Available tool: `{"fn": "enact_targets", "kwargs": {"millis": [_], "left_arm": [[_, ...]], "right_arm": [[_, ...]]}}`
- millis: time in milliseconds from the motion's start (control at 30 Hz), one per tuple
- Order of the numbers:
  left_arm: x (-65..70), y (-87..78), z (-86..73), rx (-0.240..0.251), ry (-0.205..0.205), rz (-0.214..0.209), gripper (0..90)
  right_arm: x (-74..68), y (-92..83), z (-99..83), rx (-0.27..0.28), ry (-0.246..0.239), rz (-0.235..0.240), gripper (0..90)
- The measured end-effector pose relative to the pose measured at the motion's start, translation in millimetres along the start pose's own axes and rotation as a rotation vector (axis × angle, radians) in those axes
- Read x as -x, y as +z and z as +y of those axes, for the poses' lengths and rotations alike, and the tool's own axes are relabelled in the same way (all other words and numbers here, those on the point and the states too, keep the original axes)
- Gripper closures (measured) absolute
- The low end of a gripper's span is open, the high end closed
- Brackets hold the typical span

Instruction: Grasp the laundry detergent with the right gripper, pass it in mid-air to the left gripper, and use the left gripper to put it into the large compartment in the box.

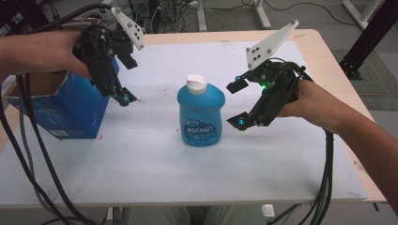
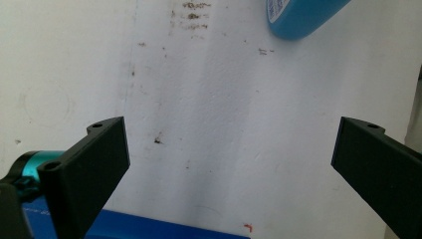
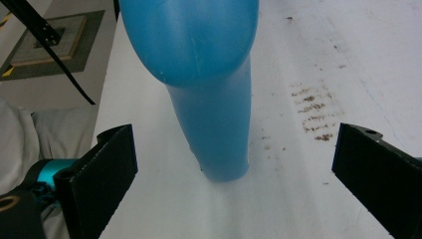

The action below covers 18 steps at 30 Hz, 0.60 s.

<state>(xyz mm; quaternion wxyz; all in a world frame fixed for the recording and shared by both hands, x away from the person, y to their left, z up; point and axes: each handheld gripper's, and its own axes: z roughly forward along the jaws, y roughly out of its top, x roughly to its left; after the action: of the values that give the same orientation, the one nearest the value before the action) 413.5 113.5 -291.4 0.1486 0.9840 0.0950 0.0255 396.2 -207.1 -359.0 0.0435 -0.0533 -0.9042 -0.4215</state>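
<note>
A blue bottle (image 1: pixel 200 115) with a white cap stands upright in the middle of the white table top (image 1: pixel 141 164). My right gripper (image 1: pixel 237 104) hovers just to its right, open, with its jaws pointing at the bottle's side and not touching it. In the right gripper view the bottle (image 3: pixel 209 99) rises ahead of the open gripper (image 3: pixel 234 164), slightly left of centre. My left gripper (image 1: pixel 128 79) is open above the table, left of the bottle and beside a blue cardboard box (image 1: pixel 61 105). The left gripper view has the open gripper (image 2: pixel 229 159) over bare table, with the bottle's base (image 2: pixel 303 17) at the top.
The open blue box stands at the table's left edge, and its edge (image 2: pixel 149 231) lies under the left gripper. Small dark stains (image 3: pixel 313 112) mark the table top. Cables trail from both grippers over the front edge. Black frame legs (image 1: pixel 366 42) stand beyond the right side.
</note>
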Motion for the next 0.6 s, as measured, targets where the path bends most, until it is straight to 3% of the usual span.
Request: {"fn": "enact_targets", "kwargs": {"millis": [600], "left_arm": [[-0.8, 0.0, 0.9, 0.001, -0.009, 0.003, 1.7]], "right_arm": [[-0.8, 32.0, -4.2, 0.055, 0.004, 0.047, 3.0]]}}
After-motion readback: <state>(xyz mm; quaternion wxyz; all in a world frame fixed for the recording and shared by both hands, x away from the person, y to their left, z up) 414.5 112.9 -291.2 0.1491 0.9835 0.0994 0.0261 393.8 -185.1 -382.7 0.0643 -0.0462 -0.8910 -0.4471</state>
